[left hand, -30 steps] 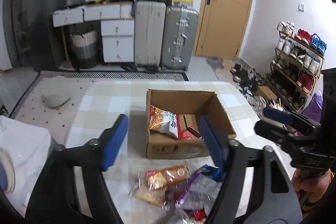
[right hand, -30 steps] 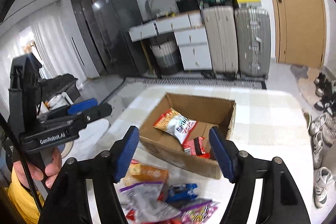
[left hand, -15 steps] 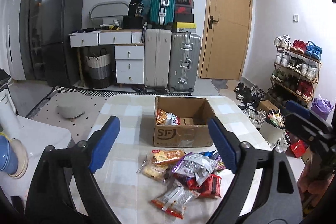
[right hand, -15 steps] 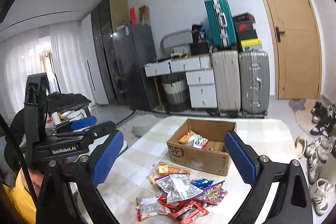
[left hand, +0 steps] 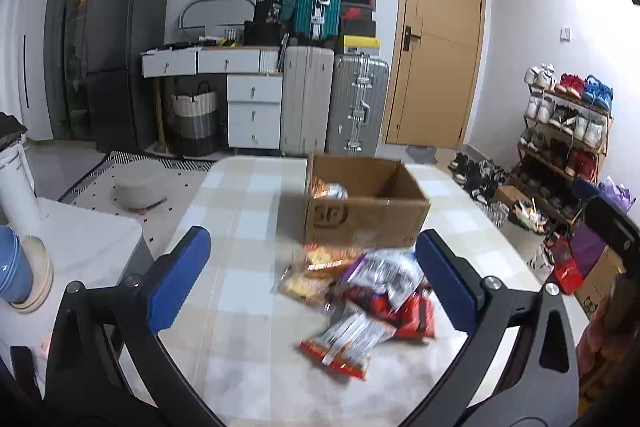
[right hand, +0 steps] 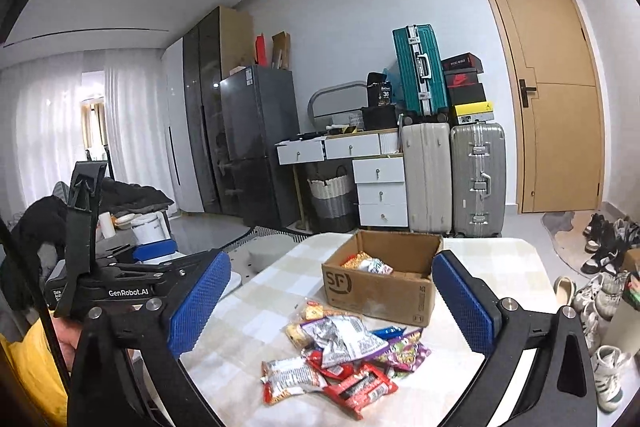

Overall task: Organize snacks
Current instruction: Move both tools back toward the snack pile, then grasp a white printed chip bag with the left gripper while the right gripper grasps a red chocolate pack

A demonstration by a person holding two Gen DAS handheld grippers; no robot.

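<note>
Left wrist view: the left gripper [left hand: 312,279] stands wide, nothing between its blue pads [left hand: 178,281], its jaws having just been opening. The snacks [left hand: 360,295] lie heaped dead ahead at 12 o'clock, framed between the two fingers, low on the table [left hand: 240,227]. Beyond the heap, again at 12, sits the box [left hand: 364,215], open-topped, with at least one packet already inside; the heap's far edge lies just beside its near wall.

From the right wrist view the right gripper [right hand: 332,311] is wide too and holds nothing, jaws likewise just opened. Here the heap sits at about 12 o'clock and the box a touch beyond, toward 1. The nearest packet, red and white, lies at 11, its long axis running roughly left to right across the line of the fingers.

Neither tool touches a packet, and both hang back from the pile. Both look about equally placed, so either hand could likely take the next one; the fingers would best straddle a packet's short side.

The table wears a pale checked cloth. Behind it stand suitcases [left hand: 308,99], white drawers [left hand: 252,111], a dark fridge [left hand: 124,55] and a door [left hand: 436,43]; a shoe rack [left hand: 564,131] fills the 3 o'clock side.
</note>
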